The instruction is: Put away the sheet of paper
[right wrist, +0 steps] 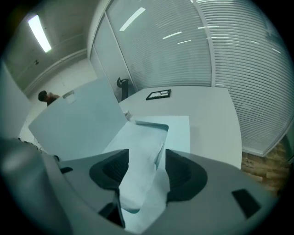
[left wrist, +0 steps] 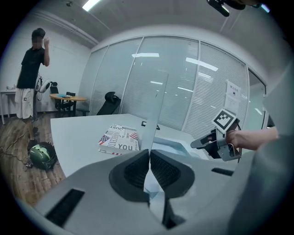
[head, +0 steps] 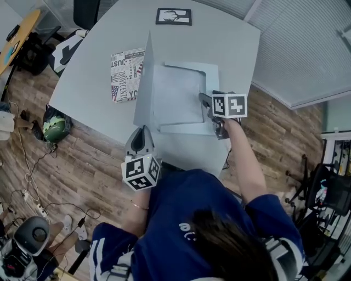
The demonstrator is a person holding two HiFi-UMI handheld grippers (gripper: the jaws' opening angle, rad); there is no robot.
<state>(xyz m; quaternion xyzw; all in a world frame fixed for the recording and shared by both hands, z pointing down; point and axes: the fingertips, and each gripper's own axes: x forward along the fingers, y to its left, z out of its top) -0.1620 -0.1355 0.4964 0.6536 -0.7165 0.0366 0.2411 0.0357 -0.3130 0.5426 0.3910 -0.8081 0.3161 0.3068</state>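
At the near edge of the folder (head: 211,72), the left gripper (head: 143,130) is clamped on its cover (head: 143,82) and holds it upright. At the folder's right edge, the jaws of the right gripper (right wrist: 147,158) stand wide, and the sheet of paper (head: 175,101) lies unpinched between them inside the open folder. A printed book (head: 125,74) lies just left of the folder and a framed picture (head: 174,16) beyond it, all on the table (head: 230,38).

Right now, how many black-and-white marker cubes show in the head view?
2: one cube on the left gripper at the grey table's near edge, one on the right gripper beside the pale folder.
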